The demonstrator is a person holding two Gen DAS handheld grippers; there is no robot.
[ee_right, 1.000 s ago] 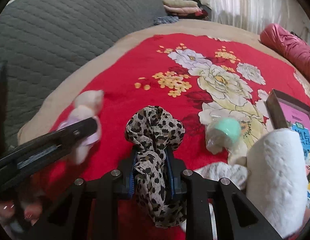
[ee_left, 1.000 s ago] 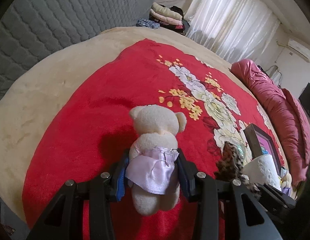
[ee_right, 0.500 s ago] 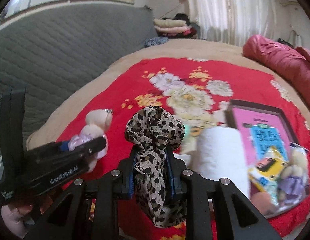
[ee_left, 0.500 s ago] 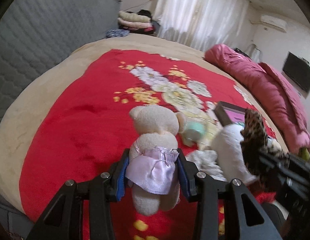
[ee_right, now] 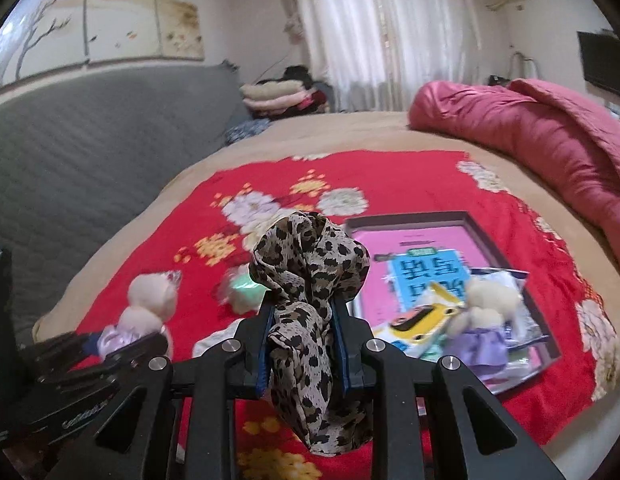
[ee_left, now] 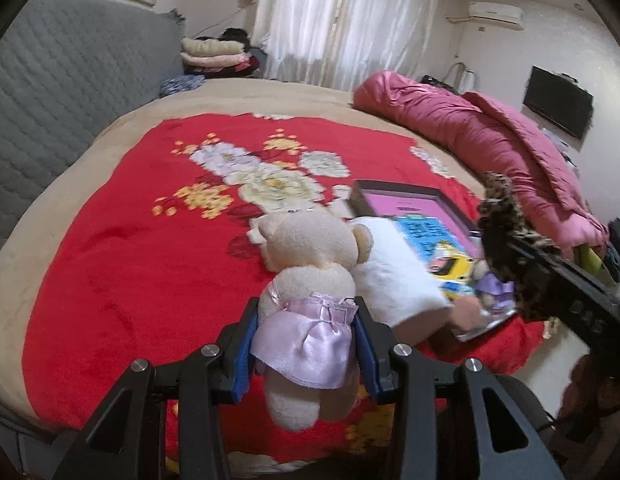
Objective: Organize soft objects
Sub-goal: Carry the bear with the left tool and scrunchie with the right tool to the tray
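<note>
Left gripper [ee_left: 304, 344]: clamped on cream plush bear in lilac satin dress [ee_left: 308, 280].
Right gripper [ee_right: 302, 344]: clamped on leopard-print fabric scarf [ee_right: 310, 280].
Location: both above red floral blanket [ee_left: 130, 240].

- Cream plush teddy bear in a shiny lilac satin dress [ee_left: 306, 296]: clamped at the waist between blue-padded fingers, back to the camera, head tipped away, held above the red floral blanket.
- Leopard-print chiffon scrunchie [ee_right: 310, 280]: pinched upright, ruffled loop bunched on top, loose tail hanging down below.
- Second cream plush bear in a purple dress [ee_right: 484, 320]: sitting in the open dark-framed box with a pink printed bottom, beside a yellow toy car.
- Mint-green soft ball in clear wrap [ee_right: 244, 290]: lying on the blanket, blurred.
</note>
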